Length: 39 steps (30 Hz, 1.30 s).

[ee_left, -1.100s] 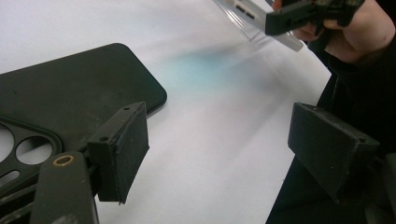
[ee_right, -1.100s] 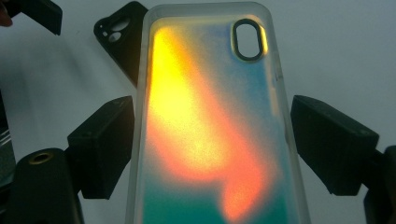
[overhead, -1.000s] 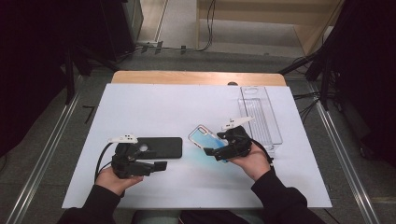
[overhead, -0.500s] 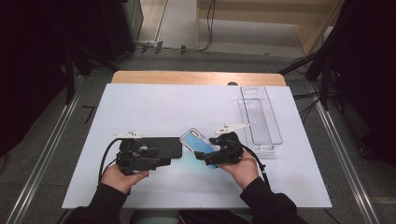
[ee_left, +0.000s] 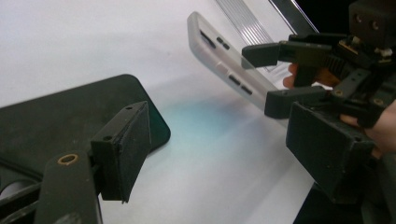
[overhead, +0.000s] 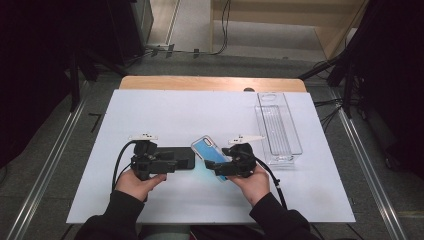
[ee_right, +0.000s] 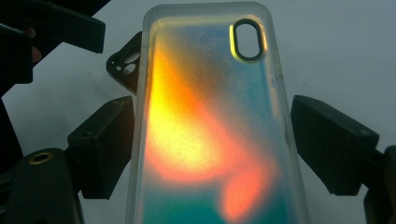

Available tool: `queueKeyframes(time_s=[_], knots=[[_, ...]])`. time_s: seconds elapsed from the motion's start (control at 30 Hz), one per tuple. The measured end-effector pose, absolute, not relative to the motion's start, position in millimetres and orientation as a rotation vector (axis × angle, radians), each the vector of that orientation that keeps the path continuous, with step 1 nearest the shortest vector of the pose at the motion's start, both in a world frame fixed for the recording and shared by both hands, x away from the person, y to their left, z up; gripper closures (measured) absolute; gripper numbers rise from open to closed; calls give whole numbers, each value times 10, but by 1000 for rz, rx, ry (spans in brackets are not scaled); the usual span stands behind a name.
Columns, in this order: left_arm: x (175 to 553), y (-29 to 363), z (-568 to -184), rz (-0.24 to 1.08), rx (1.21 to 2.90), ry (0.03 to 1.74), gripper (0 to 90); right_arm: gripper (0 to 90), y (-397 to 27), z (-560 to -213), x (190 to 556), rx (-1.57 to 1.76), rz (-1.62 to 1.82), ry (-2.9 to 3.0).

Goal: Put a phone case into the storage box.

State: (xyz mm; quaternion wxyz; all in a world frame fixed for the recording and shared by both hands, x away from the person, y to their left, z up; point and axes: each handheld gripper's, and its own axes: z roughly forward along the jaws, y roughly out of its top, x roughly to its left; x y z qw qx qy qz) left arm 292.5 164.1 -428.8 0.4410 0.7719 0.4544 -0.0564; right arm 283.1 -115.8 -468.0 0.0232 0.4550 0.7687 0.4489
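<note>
A translucent phone case (overhead: 207, 150) with a teal and orange sheen hangs tilted above the white table, one end raised. My right gripper (overhead: 217, 167) is shut on it across its width; the right gripper view has a pad at each long edge of the case (ee_right: 210, 116). A black phone (overhead: 182, 155) lies flat on the sheet just left of the case. My left gripper (overhead: 172, 162) hovers over the phone's near end, open, with nothing between its pads. In the left gripper view the phone (ee_left: 70, 116) lies under the left jaw and the held case (ee_left: 219, 56) is ahead.
A clear plastic tray (overhead: 277, 125) stands at the right, just behind the right hand. The white sheet (overhead: 175, 110) covers the table up to a wooden strip (overhead: 200, 82) at the far edge. Cables trail from both grippers toward the person.
The right gripper has carried the case leftward toward the phone. The left gripper has moved right and slightly up, onto the phone's near end. The two grippers now stand close together.
</note>
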Motion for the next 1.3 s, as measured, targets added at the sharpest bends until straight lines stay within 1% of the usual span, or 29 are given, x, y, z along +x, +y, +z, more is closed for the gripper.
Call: queueKeyframes(time_s=[0.23, 0.47, 0.6, 0.73, 0.8, 0.83, 0.93, 1.07, 1.1, 1.2, 1.3], knots=[[3051, 1583, -4226, -140, 1904, 1132, 217, 151, -1102, -4700, 2817, 1432, 1401, 2333], [3186, 1577, -4172, -157, 1868, 1237, 248, 151, -1048, -4739, 2845, 1508, 1459, 2306], [3237, 1576, -4171, -157, 1850, 1250, 249, 151, -1020, -4760, 2849, 1528, 1502, 2285], [3267, 1553, -4170, -115, 1854, 1242, 249, 151, -942, -4772, 2811, 1514, 1482, 2298], [3285, 1534, -4177, -115, 1853, 1250, 250, 151, -928, -4784, 2806, 1528, 1491, 2289], [3295, 1526, -4181, -115, 1854, 1252, 269, 151, -921, -4787, 2801, 1544, 1496, 2282], [3327, 1497, -4202, -116, 1859, 1250, 274, 151, -901, -4788, 2794, 1567, 1524, 2241], [3388, 1467, -4257, -173, 1856, 1263, 276, 151, -837, -4782, 2769, 1578, 1552, 2187], [3403, 1463, -4269, -187, 1854, 1271, 294, 151, -816, -4782, 2758, 1583, 1564, 2169], [3436, 1452, -4292, -201, 1844, 1294, 305, 151, -772, -4783, 2754, 1594, 1595, 2132], [3461, 1455, -4289, -212, 1817, 1317, 345, 151, -746, -4773, 2753, 1599, 1631, 2089]])
